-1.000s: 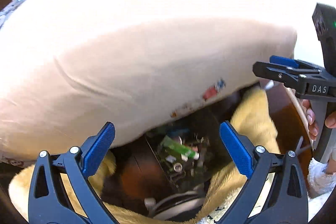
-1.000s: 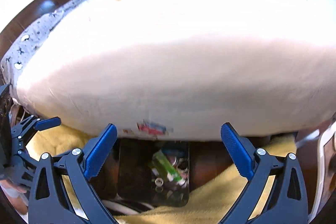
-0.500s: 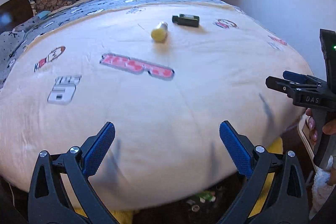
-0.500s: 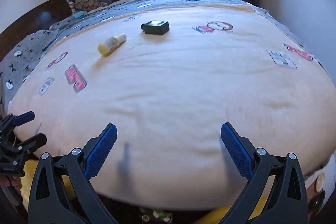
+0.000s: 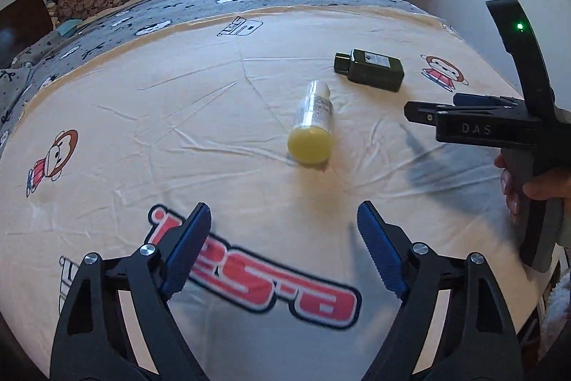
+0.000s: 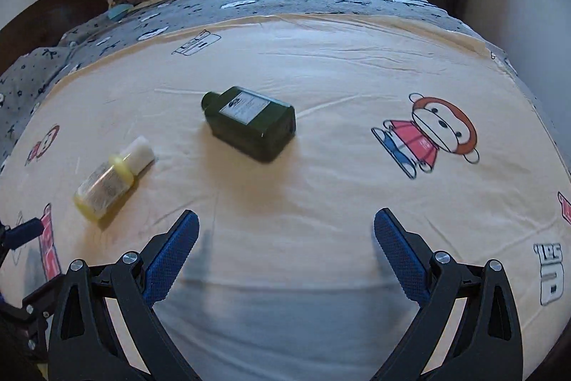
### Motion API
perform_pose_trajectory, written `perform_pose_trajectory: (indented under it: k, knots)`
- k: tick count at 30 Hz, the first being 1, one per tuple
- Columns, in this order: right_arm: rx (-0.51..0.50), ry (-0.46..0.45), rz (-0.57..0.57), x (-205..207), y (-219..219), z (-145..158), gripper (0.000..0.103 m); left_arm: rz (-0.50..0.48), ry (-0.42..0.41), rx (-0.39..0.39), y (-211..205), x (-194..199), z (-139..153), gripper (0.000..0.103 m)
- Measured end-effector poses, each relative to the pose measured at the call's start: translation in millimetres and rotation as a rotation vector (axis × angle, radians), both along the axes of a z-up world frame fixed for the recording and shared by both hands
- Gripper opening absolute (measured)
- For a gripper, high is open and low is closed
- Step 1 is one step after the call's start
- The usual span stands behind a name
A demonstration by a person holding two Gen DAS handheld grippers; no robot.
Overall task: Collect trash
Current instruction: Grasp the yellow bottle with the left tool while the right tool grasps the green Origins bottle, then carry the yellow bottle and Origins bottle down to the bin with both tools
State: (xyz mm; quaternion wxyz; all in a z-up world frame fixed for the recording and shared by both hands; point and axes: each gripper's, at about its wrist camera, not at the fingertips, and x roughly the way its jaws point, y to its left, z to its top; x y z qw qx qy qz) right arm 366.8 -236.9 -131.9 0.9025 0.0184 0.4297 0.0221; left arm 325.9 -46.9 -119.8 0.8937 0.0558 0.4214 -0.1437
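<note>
Currently both grippers hover over the cream cartoon-print bedsheet (image 6: 321,77), jaws released and empty: left gripper (image 5: 283,247), right gripper (image 6: 285,250). Small clear yellow-bottomed plastic bottle (image 5: 314,124) lies on its side near the dark green rectangular bottle (image 6: 249,124), not touching.

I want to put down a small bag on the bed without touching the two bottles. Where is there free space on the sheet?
Free: the stretch between the dark green bottle and the monkey print, and the near strip before the right gripper. Also left of the yellow bottle, toward the small monkey print. Crowded: the middle, where both bottles lie close together.
</note>
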Motion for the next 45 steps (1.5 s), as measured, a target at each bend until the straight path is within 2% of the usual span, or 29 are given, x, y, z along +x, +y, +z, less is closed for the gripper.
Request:
perform_pose_trajectory:
  k: [9,11,14,16,18,20,22,27,31,39,45]
  knots:
    - [-0.078,0.018,0.037,72.7,24.7,-3.5,0.097,-0.047,0.001,0.0,-26.1,46.6,2.7,0.077]
    - [-0.072,0.035,0.044,80.3,25.1,-5.8,0.088,-0.049,0.007,0.002,-32.1,53.8,0.6,0.076]
    - [-0.048,0.041,0.05,87.4,22.4,-5.3,0.069,-0.067,0.026,0.01,-39.6,62.9,-4.1,0.062]
    - [-0.04,0.045,0.055,87.3,21.0,-3.9,0.043,-0.071,0.037,0.021,-43.0,67.9,-7.4,0.054]
    - [-0.043,0.051,0.06,85.1,20.7,-3.1,0.043,-0.07,0.043,0.028,-43.9,70.4,-8.8,0.039]
    - [-0.052,0.056,0.067,77.5,20.8,-2.7,0.043,-0.07,0.05,0.021,-42.6,70.2,-7.2,0.031]
    - [-0.044,0.067,0.065,69.3,19.6,-1.8,0.043,-0.074,0.065,0.008,-40.9,67.0,-6.1,0.03]
    - [-0.048,0.072,0.088,31.6,20.3,3.2,0.043,-0.072,0.066,-0.011,-30.6,44.6,-5.1,0.029]
    - [-0.043,0.024,0.115,-18.4,19.9,18.9,0.043,-0.067,0.051,-0.032,-21.4,14.5,3.2,0.029]
    - [-0.033,-0.093,0.173,-126.4,22.2,56.7,0.043,-0.098,-0.039,-0.08,-16.2,-74.6,36.8,0.029]
    - [0.004,-0.155,0.19,-193.4,21.5,65.1,0.043,-0.13,-0.091,-0.124,-14.7,-142.5,52.4,0.029]
